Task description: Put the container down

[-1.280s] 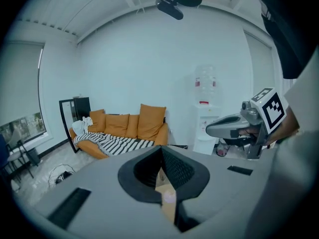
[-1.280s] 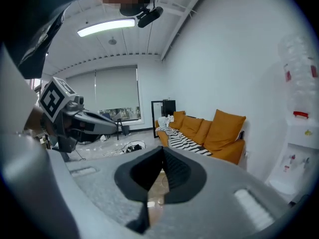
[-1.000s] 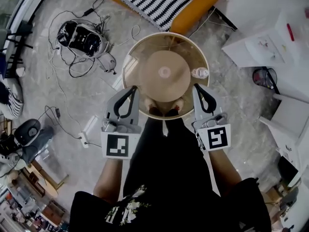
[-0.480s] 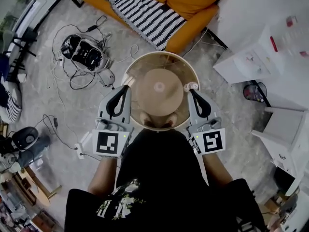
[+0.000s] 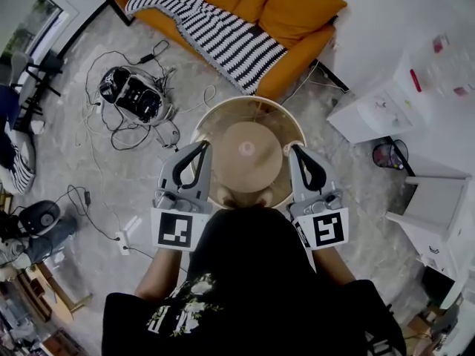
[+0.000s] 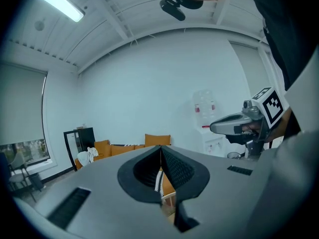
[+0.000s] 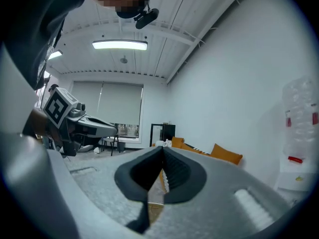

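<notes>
Upright container [image 5: 223,121], mouth upward, axis vertical.

Head view high above, steeply down on the container [image 5: 252,121], sofa [image 5: 297,13] just beyond it; left gripper view tight behind its jaws, about level, facing the sofa; right gripper view likewise, sofa seemingly right of centre; all share the sofa

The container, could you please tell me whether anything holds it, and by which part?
Yes: the left gripper and right gripper pinch opposite sides of the container rim.
</notes>
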The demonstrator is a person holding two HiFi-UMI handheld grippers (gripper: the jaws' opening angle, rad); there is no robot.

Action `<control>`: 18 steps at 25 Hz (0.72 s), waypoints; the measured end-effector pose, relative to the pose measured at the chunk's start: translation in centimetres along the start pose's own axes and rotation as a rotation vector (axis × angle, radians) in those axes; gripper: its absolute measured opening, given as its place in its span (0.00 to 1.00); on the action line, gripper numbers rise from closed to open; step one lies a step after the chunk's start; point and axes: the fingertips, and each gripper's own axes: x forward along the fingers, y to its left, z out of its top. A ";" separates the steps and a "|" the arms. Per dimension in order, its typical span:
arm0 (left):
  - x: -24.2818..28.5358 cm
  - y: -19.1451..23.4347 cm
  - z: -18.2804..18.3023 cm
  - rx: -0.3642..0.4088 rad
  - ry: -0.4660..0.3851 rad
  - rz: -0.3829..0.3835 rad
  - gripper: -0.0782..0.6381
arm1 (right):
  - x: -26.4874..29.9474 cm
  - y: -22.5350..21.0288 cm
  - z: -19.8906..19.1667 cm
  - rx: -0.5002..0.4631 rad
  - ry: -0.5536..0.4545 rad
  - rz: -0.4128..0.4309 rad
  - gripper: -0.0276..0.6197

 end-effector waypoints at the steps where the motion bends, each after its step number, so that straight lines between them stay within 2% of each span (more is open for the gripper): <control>1: 0.0 -0.1 0.1 -0.007 -0.003 -0.004 0.13 | -0.1 0.2 0.1 -0.005 0.000 -0.001 0.04; 4: 0.0 -0.4 0.3 -0.007 -0.018 -0.035 0.13 | 0.2 1.1 0.6 -0.009 -0.003 0.022 0.04; 7: 0.0 -1.2 0.8 0.027 -0.038 -0.070 0.13 | 0.9 2.1 0.9 -0.008 0.002 0.046 0.04; 12: 0.7 -2.1 1.0 0.024 -0.056 -0.105 0.13 | 1.2 2.9 1.2 -0.007 0.007 0.091 0.03; 18: 0.8 -2.2 1.0 0.021 -0.066 -0.119 0.13 | 1.2 3.1 1.4 -0.039 0.007 0.088 0.03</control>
